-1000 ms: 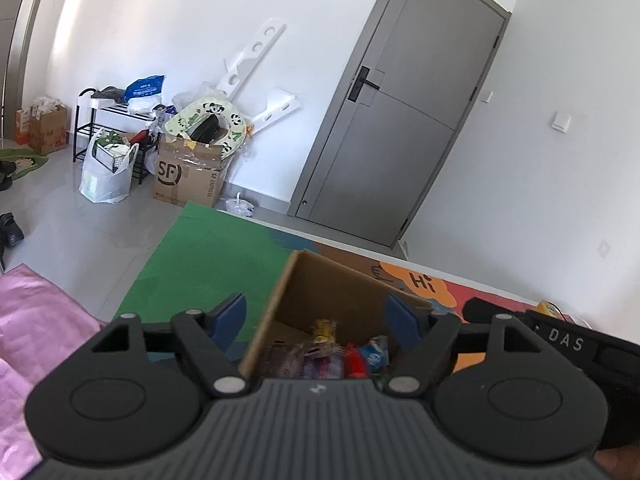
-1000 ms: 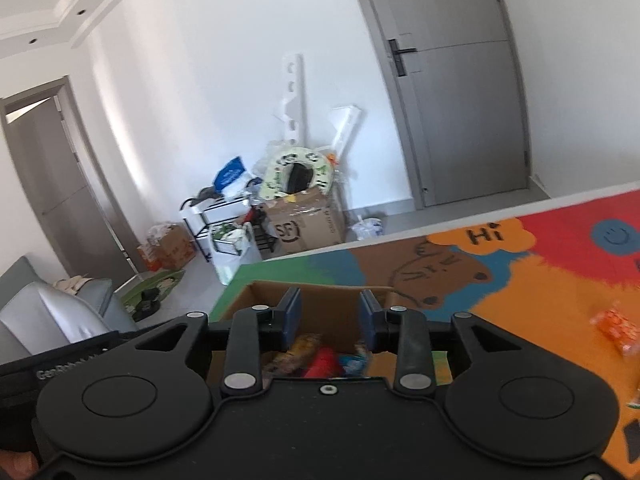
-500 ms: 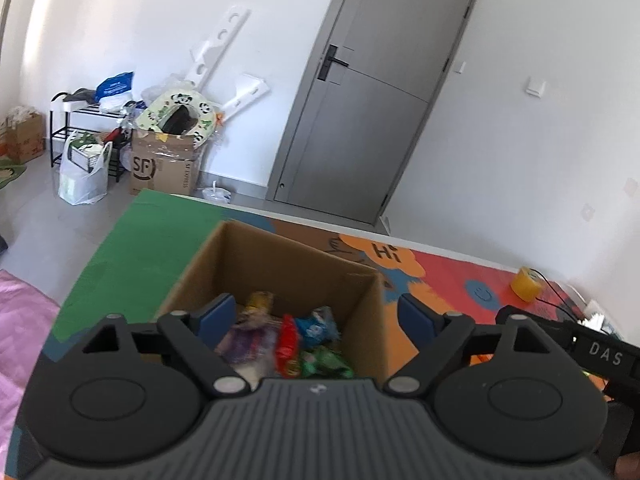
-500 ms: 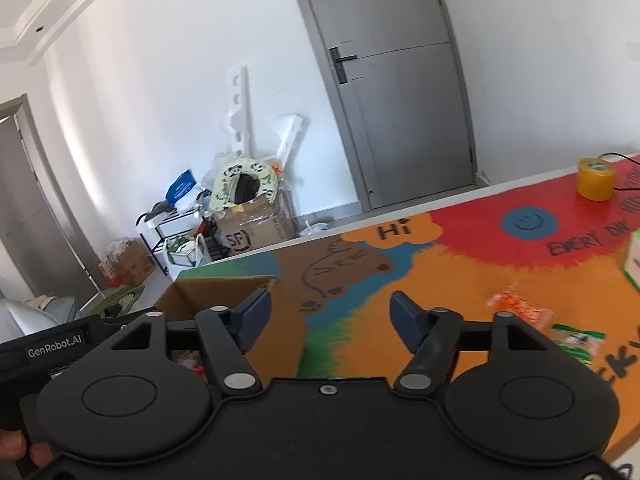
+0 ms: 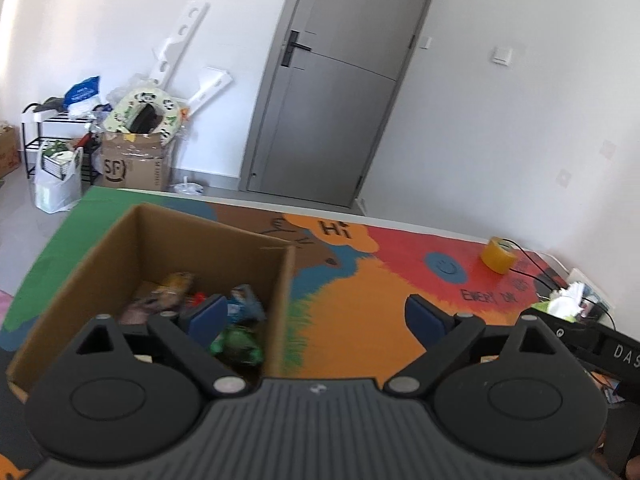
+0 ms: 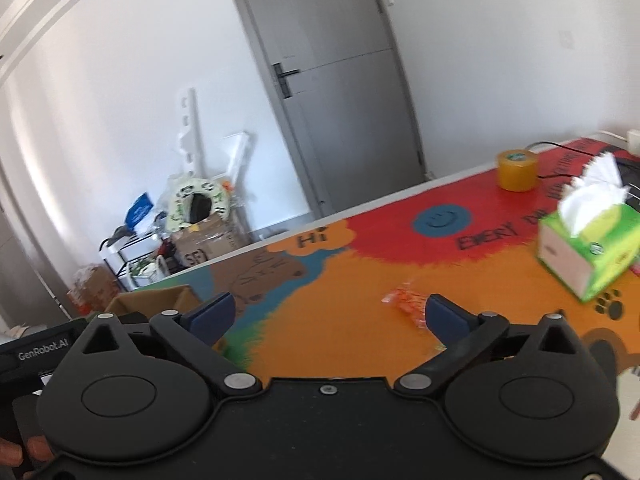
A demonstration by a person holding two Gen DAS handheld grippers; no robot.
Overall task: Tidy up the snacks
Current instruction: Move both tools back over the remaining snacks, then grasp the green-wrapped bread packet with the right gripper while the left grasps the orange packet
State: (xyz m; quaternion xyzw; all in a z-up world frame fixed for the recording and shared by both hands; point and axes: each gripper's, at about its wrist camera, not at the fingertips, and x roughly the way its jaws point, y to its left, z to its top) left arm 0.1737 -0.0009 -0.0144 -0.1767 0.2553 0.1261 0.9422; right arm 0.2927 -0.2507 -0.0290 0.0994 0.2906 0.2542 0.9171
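An open cardboard box stands on the colourful mat at the left and holds several snack packets. My left gripper is open and empty, over the box's right wall. My right gripper is open and empty above the orange part of the mat. An orange snack packet lies on the mat just beyond its right finger. The box's corner shows at the left of the right wrist view.
A green tissue box and a yellow tape roll stand on the mat at the right. The tape roll and cables show in the left wrist view too. Boxes, bags and a rack are by the far wall beside a grey door.
Both grippers have swung to the right, away from the box. The right gripper has opened wide and the orange packet and tissue box have come into view.
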